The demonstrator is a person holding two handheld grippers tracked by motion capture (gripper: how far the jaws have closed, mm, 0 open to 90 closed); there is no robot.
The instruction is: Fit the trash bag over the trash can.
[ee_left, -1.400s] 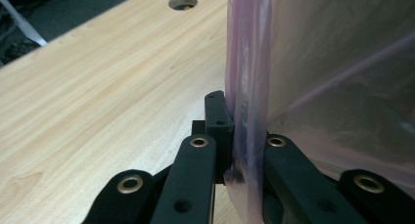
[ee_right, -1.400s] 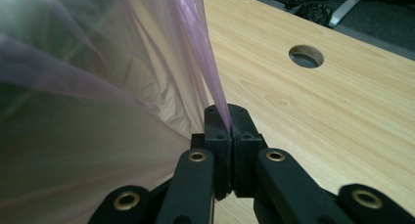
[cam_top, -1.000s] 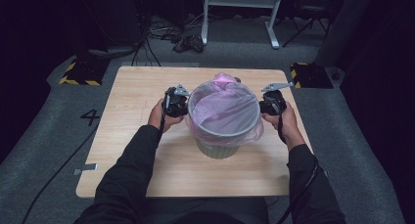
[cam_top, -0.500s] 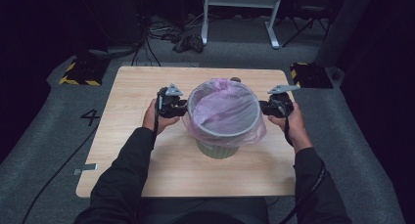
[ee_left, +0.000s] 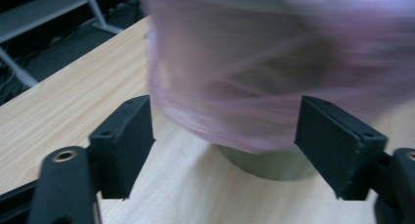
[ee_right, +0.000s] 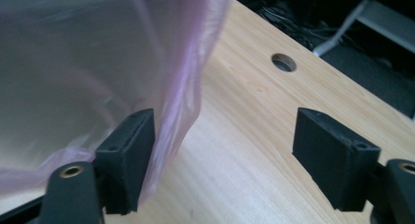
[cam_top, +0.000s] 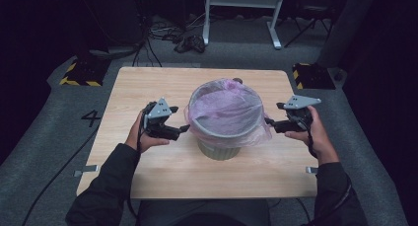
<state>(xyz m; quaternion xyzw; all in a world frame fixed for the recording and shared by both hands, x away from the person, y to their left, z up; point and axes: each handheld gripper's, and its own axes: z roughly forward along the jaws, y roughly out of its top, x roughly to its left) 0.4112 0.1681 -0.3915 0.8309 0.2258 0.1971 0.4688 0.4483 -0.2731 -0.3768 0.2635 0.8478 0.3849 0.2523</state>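
The pink bag (cam_top: 224, 110) already lines the bin (cam_top: 219, 147) at mid-worktop (cam_top: 148, 181), its edge folded over the rim, and both the left gripper (cam_top: 183, 130) and right gripper (cam_top: 268, 122) flank it with jaws wide open, empty, so only tidying seems left.

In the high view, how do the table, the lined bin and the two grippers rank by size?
1. Table, largest by far.
2. Bin with its pink bag.
3. Left gripper and right gripper: they look about alike, so no ranking between them.
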